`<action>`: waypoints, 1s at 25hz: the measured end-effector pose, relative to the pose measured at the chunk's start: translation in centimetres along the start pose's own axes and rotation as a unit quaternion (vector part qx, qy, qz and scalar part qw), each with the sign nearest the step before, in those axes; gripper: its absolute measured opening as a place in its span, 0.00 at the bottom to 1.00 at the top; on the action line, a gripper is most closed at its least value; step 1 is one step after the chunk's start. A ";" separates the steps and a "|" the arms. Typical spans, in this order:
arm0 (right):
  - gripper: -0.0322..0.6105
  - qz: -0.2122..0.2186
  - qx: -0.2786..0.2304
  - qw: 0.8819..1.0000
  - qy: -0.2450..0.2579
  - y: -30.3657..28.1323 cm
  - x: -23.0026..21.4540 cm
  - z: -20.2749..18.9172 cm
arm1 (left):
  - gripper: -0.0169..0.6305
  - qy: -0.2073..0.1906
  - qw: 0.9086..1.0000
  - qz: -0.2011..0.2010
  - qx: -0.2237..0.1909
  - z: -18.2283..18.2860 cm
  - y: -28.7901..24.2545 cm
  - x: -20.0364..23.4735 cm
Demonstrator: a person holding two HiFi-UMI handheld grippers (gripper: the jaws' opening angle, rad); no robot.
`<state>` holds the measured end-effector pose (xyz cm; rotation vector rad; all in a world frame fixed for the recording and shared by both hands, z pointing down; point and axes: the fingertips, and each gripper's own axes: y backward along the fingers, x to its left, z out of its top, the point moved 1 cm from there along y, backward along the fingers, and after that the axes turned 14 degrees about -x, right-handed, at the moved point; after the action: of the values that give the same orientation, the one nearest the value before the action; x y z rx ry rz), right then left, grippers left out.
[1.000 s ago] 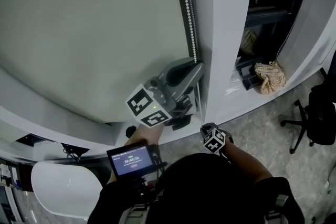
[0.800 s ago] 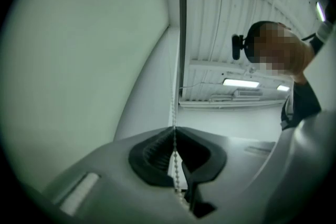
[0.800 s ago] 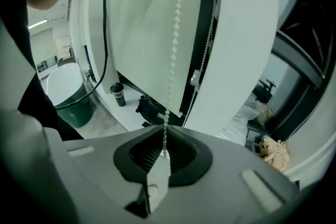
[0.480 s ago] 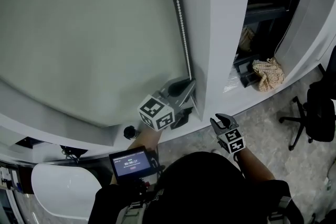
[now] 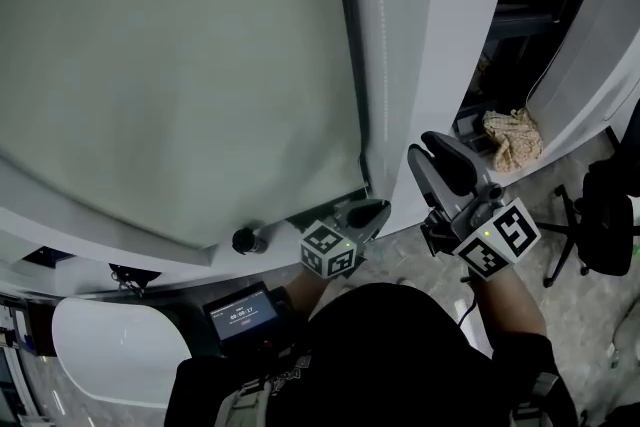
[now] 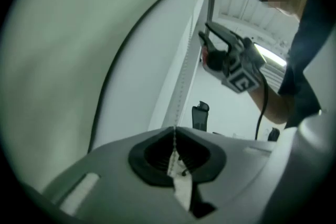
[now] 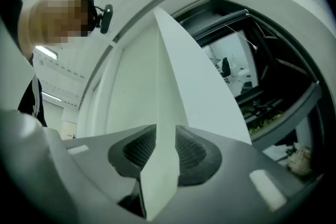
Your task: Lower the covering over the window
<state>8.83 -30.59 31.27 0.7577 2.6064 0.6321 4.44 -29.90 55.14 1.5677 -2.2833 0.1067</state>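
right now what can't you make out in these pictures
- Top of the blind and its roller: cut off by the head view's upper edge.
- The bead chain: blurred to a pale streak in the head view. Past the left gripper, that gripper's body hides it.
- Text on the small screen: too small, head view.
- The window behind the blind: covered in every view.

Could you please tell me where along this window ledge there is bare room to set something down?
The white ledge is bare left of the black knob. Right of it is crowded: left hand-held gripper on the bead chain, and the cloth beyond the pillar.
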 end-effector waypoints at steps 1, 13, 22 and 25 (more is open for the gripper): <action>0.23 0.012 -0.008 1.000 -0.001 -1.7 0.6 1.5 | 0.04 -0.001 1.000 -0.002 0.007 -0.5 -0.1 -0.2; 0.07 0.079 0.030 0.995 0.058 -9.9 5.9 7.3 | 0.04 0.043 0.999 -0.025 0.005 -3.6 2.5 -3.4; 0.13 0.069 0.006 0.997 0.017 -8.3 4.4 6.3 | 0.14 0.046 0.997 0.025 -0.062 -2.6 5.7 -1.5; 0.14 0.068 0.020 0.997 -0.012 -7.7 2.8 4.3 | 0.16 0.047 0.995 0.069 -0.062 -2.4 7.0 -0.4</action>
<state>5.31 -33.43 23.21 0.9547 2.5701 0.6060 -1.23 -26.20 58.27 1.3152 -2.2772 0.0714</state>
